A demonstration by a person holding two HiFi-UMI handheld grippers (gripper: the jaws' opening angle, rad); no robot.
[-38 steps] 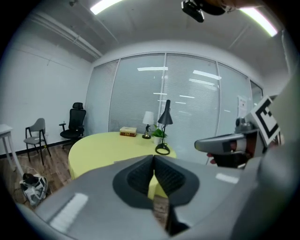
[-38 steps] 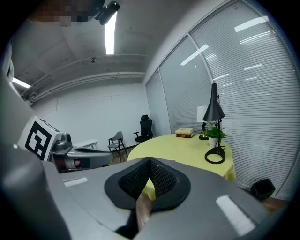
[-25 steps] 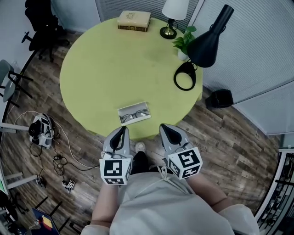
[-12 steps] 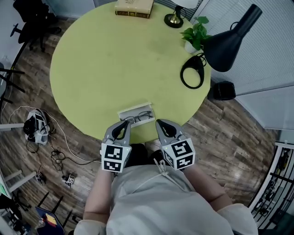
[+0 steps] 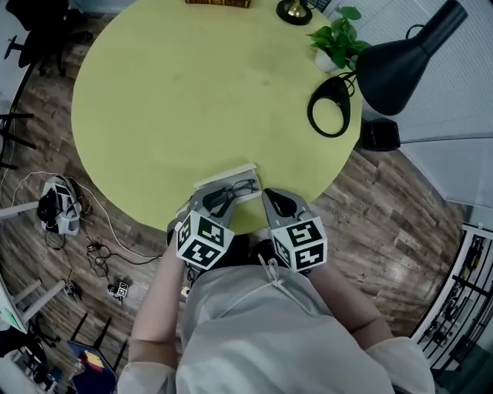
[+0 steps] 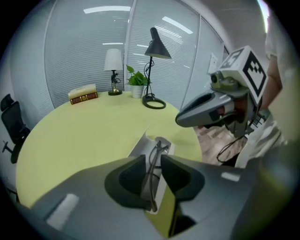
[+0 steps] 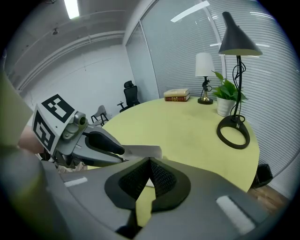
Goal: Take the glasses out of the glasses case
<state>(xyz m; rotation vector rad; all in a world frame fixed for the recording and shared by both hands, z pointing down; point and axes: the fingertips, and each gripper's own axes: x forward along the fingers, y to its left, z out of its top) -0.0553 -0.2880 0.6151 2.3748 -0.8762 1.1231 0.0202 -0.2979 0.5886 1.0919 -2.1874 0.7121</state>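
Bright, even indoor light thruout. Ceiling strip light (image 7: 71, 7) overhead; white streaks glare on the glass wall (image 6: 84, 51) w/ blinds. Table (image 5: 192, 100) is flat-lit, shadows faint, incl. by the desk lamp (image 5: 400, 65). Both gripper views: heavy fisheye, straight lines bow, black vignette at corners. Left gripper (image 6: 152, 164) & right gripper (image 7: 149, 164) bodies sit close to lens, soft, out of focus; bg fairly sharp. Head view crisp, colours a bit dull.

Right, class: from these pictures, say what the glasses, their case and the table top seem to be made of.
Glasses: thin dark wire, probably metal, though plastic is possible.
Glasses case: pale, with stiff straight walls, likely card or plastic.
Table: matte yellow-green with no glare, either a cloth cover or laminate; cannot tell which.
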